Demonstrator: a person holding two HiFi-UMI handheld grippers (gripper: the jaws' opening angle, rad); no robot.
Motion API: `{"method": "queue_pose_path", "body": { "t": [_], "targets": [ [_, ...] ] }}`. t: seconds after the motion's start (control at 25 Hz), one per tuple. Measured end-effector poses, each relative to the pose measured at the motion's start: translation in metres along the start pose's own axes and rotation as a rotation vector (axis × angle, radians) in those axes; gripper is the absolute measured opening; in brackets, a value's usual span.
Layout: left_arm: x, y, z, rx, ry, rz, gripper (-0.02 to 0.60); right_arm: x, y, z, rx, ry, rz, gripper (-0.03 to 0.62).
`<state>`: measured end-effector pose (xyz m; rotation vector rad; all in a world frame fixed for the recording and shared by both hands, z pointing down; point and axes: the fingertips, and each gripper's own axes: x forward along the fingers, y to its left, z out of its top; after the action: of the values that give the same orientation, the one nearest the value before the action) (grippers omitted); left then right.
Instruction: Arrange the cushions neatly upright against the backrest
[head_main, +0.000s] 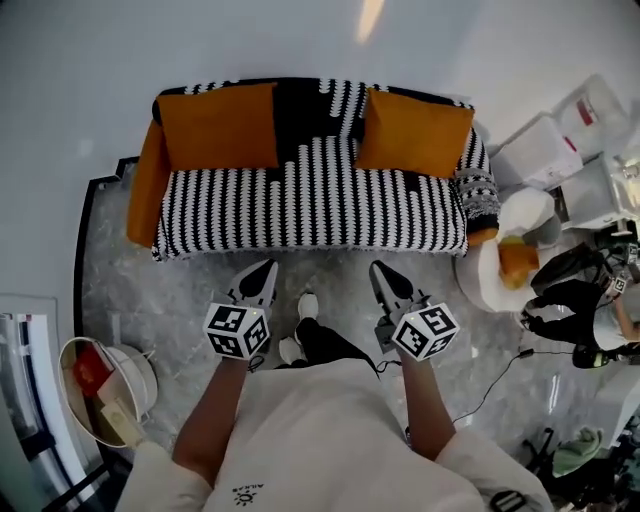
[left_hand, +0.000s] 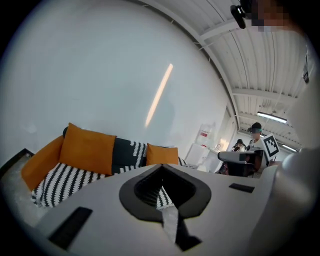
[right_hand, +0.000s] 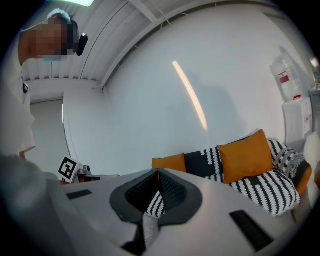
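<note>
The left gripper (head_main: 264, 270) and right gripper (head_main: 384, 272) hang over the floor (head_main: 150, 290) just in front of the sofa (head_main: 310, 205). Each has its jaws closed together, holding nothing. The left cushion (head_main: 218, 125) and right cushion (head_main: 415, 132) stand upright against the backrest (head_main: 312, 105), one near each end.

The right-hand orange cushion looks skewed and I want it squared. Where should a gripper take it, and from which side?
Probably an upper corner of the right cushion, approached from the front across the sofa seat. It leans on the backrest, face outward and plump, so only the thin corner would fit between jaws. The right gripper, now shut, is nearer.
</note>
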<state>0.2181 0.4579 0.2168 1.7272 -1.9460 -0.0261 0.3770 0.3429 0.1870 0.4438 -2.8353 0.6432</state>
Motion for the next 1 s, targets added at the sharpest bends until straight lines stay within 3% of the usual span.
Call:
{"method": "queue_pose_path", "body": {
  "t": [0.4, 1.0],
  "targets": [
    [-0.029, -0.007, 0.007, 0.038, -0.062, 0.076, 0.018, -0.031, -0.002, 0.018, -0.079, -0.034, -0.006, 0.023],
    [-0.008, -0.059, 0.021, 0.040, -0.112, 0.148, 0.018, -0.068, -0.046, 0.045, -0.108, -0.053, 0.045, 0.023]
  ]
}}
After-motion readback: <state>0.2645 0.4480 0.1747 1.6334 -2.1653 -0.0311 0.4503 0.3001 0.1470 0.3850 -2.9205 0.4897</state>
